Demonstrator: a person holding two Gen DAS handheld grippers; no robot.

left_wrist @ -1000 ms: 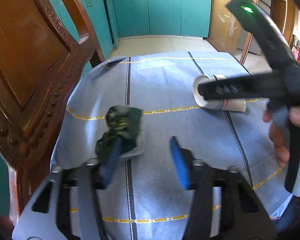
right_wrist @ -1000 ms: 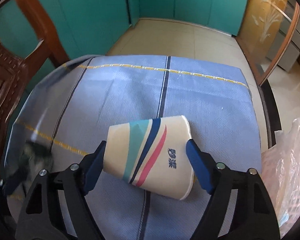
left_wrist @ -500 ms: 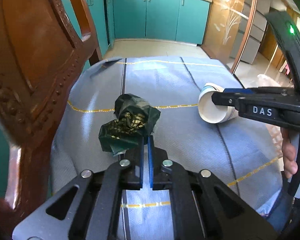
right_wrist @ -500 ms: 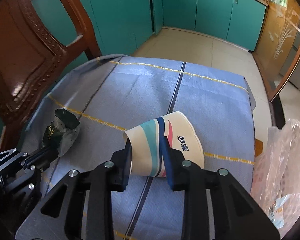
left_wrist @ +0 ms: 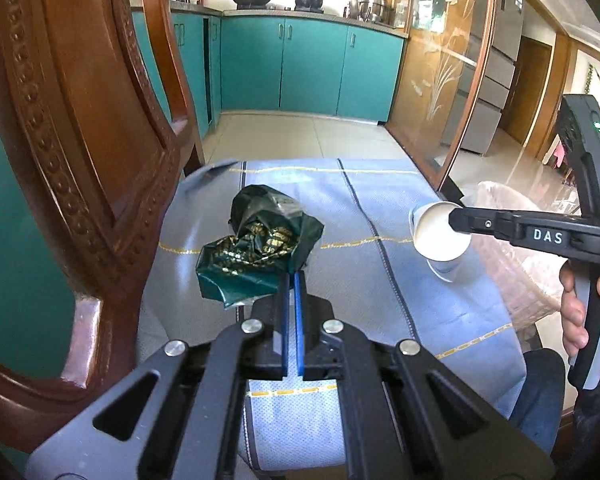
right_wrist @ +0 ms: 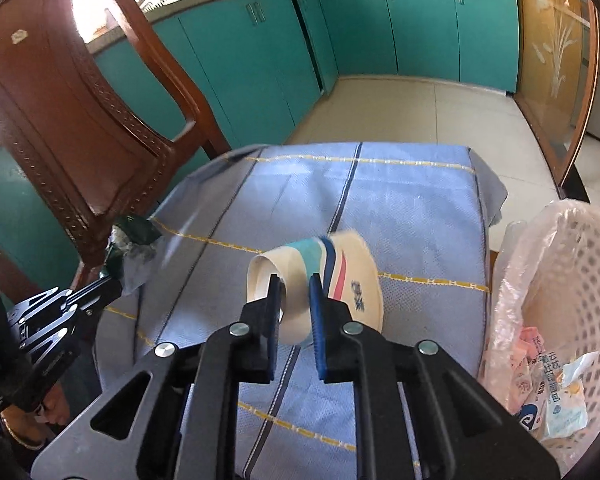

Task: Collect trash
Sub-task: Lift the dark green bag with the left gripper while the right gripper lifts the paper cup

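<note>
The left tongs (left_wrist: 291, 280) are clamped narrow on the edge of a crumpled dark green wrapper (left_wrist: 256, 252), held just above the blue striped cloth (left_wrist: 340, 280) on the tabletop. The right tongs (right_wrist: 296, 292) are closing on a squashed paper cup (right_wrist: 324, 276), pinching its wall. At 3 o'clock stands a white bag-lined wastebasket (right_wrist: 580, 280) with litter inside.
</note>
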